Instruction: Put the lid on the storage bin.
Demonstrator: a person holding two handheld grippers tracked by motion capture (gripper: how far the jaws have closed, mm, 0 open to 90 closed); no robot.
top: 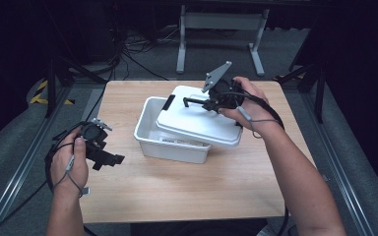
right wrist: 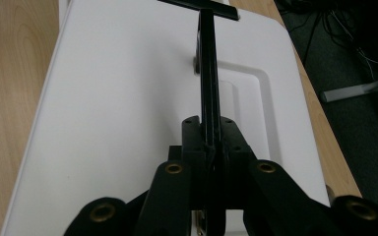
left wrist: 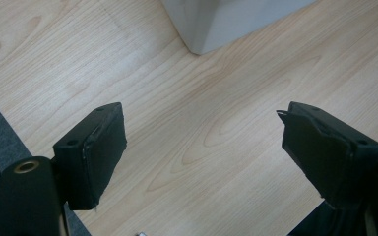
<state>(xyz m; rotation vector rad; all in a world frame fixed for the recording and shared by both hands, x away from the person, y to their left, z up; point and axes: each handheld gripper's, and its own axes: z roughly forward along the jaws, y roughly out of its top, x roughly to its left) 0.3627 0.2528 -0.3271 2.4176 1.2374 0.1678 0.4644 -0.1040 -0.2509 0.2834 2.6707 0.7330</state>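
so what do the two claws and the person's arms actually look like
Both claws, left claw and right claw, are black, each with two blocky jaws and brass-coloured pivot rivets. The right one carries a grey three-cornered plate. A black cable loops from each, and a grey cord runs across each hand. The forearms are bare, with no sleeves.

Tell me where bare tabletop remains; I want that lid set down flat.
The wooden table is bare along its near edge, between the white plastic bin and the person, and left of the bin by the open left gripper. The far right is crowded: the right gripper clamps the white lid's black handle.
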